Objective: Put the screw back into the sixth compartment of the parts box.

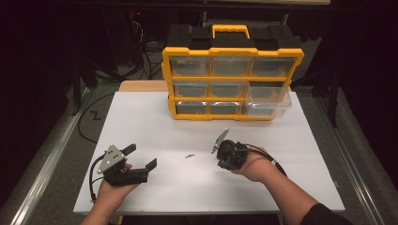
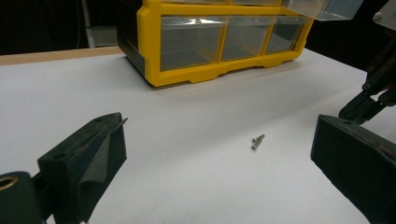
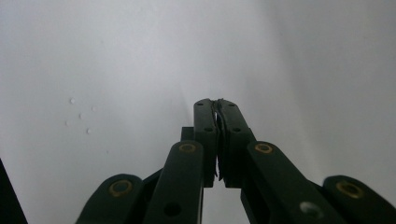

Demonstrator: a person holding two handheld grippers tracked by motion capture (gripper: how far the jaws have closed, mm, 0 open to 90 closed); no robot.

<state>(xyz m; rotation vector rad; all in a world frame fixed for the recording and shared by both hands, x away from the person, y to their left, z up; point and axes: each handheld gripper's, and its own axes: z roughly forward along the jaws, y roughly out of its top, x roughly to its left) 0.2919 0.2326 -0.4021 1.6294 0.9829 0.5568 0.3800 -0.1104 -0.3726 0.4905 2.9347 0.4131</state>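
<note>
Two small metal screws (image 1: 189,155) (image 2: 257,142) lie side by side on the white table (image 1: 155,126), between the two hands. My left gripper (image 1: 141,157) (image 2: 224,135) rests low at the front left, held level and aimed toward the screws, its jaws wide open and empty. To the right of the screws, my right gripper (image 1: 225,161) (image 3: 217,105) points down at the table. Its pads are pressed together, with nothing visible between them. Part of the right gripper (image 2: 378,84) also shows at the right edge of the left gripper view.
A yellow and black organizer (image 1: 230,79) (image 2: 149,46) with clear drawers stands at the back of the table. One clear drawer (image 1: 270,101) (image 2: 322,7) at its right is pulled out. Cables lie on the floor behind the table's left.
</note>
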